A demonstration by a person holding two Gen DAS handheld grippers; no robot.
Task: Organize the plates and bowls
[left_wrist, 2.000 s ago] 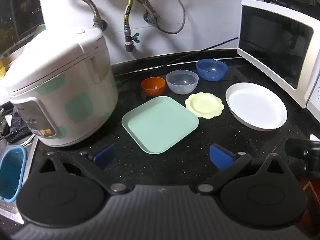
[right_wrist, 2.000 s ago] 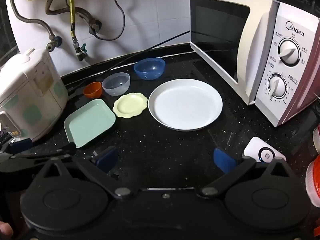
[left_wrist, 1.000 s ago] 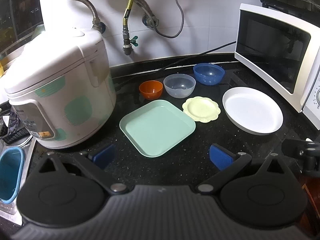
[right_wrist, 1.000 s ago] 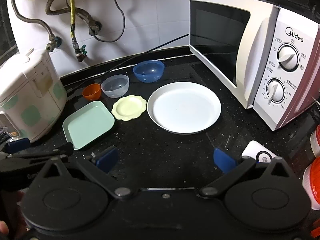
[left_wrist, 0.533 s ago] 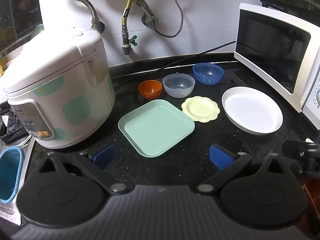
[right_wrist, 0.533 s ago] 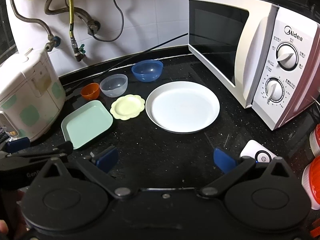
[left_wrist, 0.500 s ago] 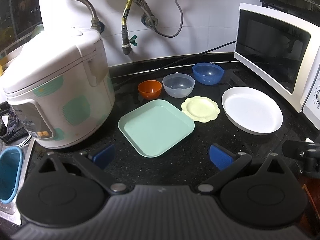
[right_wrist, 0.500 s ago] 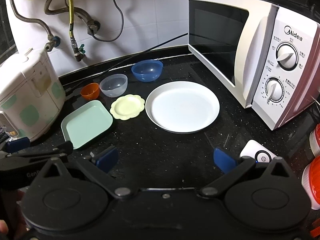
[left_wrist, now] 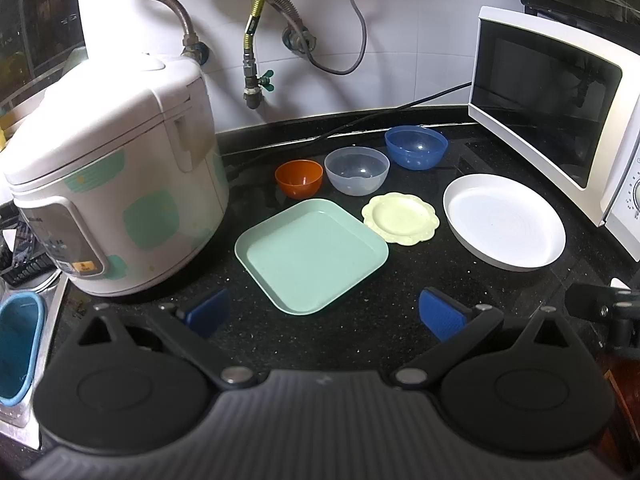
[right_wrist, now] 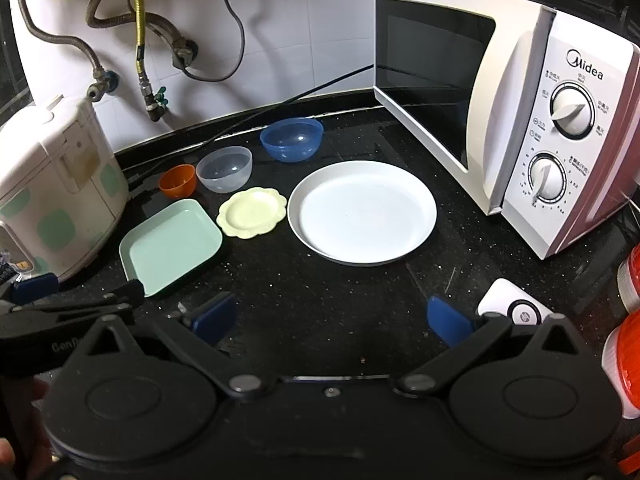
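On the black counter lie a square mint-green plate [left_wrist: 312, 254] [right_wrist: 170, 242], a small scalloped yellow plate [left_wrist: 400, 218] [right_wrist: 252, 212] and a large round white plate [left_wrist: 504, 222] [right_wrist: 362, 212]. Behind them stand an orange bowl [left_wrist: 299, 177] [right_wrist: 177, 179], a clear bowl [left_wrist: 357, 170] [right_wrist: 225, 169] and a blue bowl [left_wrist: 416, 147] [right_wrist: 291, 139]. My left gripper [left_wrist: 324, 314] is open, just short of the green plate's near corner. My right gripper [right_wrist: 330, 318] is open over bare counter in front of the white plate. Neither holds anything.
A white rice cooker [left_wrist: 112, 172] stands at the left, a white microwave [right_wrist: 500, 92] at the right. Pipes and a hose [left_wrist: 252, 36] hang on the tiled wall. A small white device [right_wrist: 514, 308] and red-lidded containers [right_wrist: 624, 344] sit at the near right. A blue holder [left_wrist: 16, 344] is far left.
Both grippers drifted slightly, so the dishes shift a little in view. No dish has moved and both grippers stay open.
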